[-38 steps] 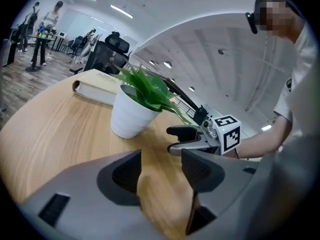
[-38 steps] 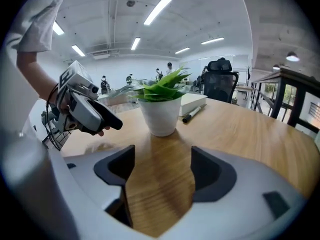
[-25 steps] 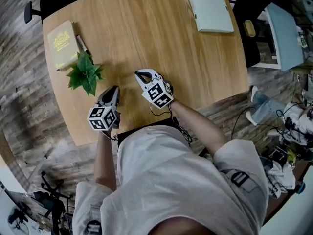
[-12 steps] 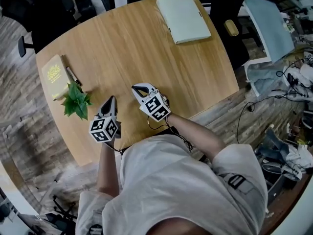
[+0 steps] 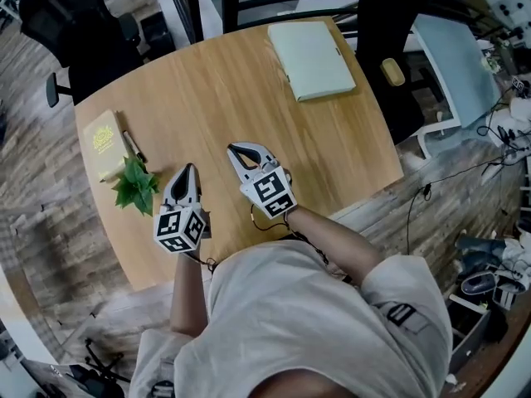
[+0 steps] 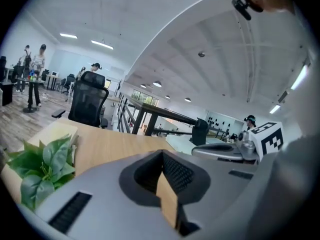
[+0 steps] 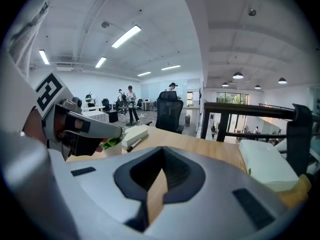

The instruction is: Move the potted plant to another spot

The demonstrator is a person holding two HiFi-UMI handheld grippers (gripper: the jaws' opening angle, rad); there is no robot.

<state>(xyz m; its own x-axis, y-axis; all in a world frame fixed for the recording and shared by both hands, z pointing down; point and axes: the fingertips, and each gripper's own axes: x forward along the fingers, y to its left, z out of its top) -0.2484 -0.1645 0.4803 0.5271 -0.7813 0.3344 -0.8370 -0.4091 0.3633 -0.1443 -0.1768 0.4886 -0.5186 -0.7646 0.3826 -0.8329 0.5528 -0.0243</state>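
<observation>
The potted plant (image 5: 135, 186), small with green leaves, stands on the round wooden table (image 5: 216, 98) near its left edge, beside a yellow book (image 5: 103, 143). In the left gripper view the plant (image 6: 41, 168) shows at the lower left. My left gripper (image 5: 187, 169) is shut and empty, held above the table just right of the plant and apart from it. My right gripper (image 5: 236, 149) is also shut and empty, a little further right. Both sets of jaws meet at the tips (image 6: 162, 152) (image 7: 162, 148) with only table wood behind them.
A black pen (image 5: 133, 146) lies between book and plant. A pale green notebook (image 5: 311, 59) lies at the table's far right. A black office chair (image 5: 79, 19) stands beyond the table on the left, another chair (image 5: 390, 65) on the right. Cables lie on the floor.
Both grippers have risen from near the tabletop and now point more level. The left jaws, slightly apart before, are together. The plant has stayed beside the book.
</observation>
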